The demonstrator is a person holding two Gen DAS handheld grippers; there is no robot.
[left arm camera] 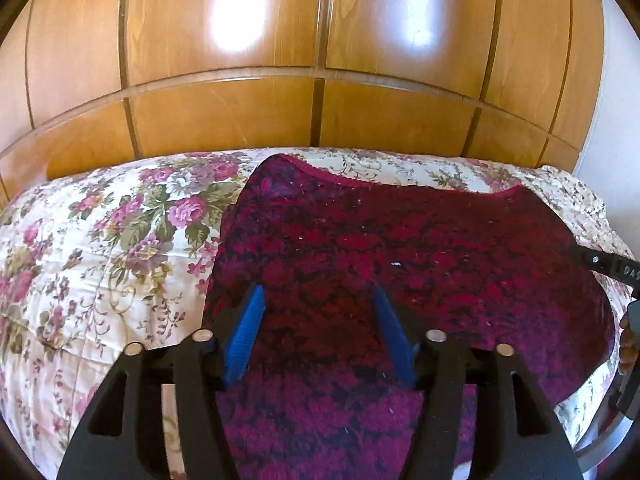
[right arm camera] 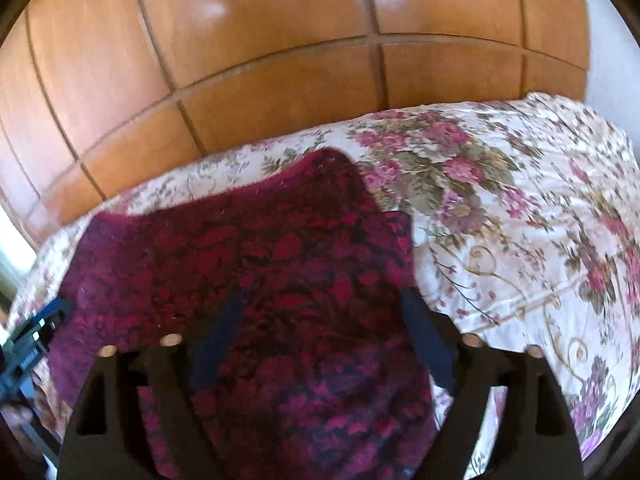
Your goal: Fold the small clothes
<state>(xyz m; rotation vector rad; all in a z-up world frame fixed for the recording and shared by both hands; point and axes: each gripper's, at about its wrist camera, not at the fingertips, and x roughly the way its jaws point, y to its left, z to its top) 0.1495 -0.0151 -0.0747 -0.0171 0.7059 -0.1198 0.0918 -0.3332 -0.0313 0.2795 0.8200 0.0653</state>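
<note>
Left wrist view: left hand-held gripper (left arm camera: 319, 300) at lower centre, jaws apart, blue pads (left arm camera: 245, 336) clear of the cloth, nothing gripped. Beneath and beyond, dark red patterned garment (left arm camera: 400, 248) spread flat on floral bedspread (left arm camera: 100, 240), filling centre and right of frame. Wooden panelled headboard (left arm camera: 280, 60) across the top. At right edge, part of the right hand-held gripper (left arm camera: 612, 266), a bit of a hand (left arm camera: 626, 340) below it.

Right wrist view, blurred: right hand-held gripper (right arm camera: 320, 312) at lower centre, jaws spread wide, dark pads (right arm camera: 428, 344) holding nothing. Garment (right arm camera: 248, 264) under and ahead, centre-left of frame, on the bedspread (right arm camera: 520, 220). Headboard (right arm camera: 240, 60) above. Left hand-held gripper (right arm camera: 36, 340) at left edge.
</note>
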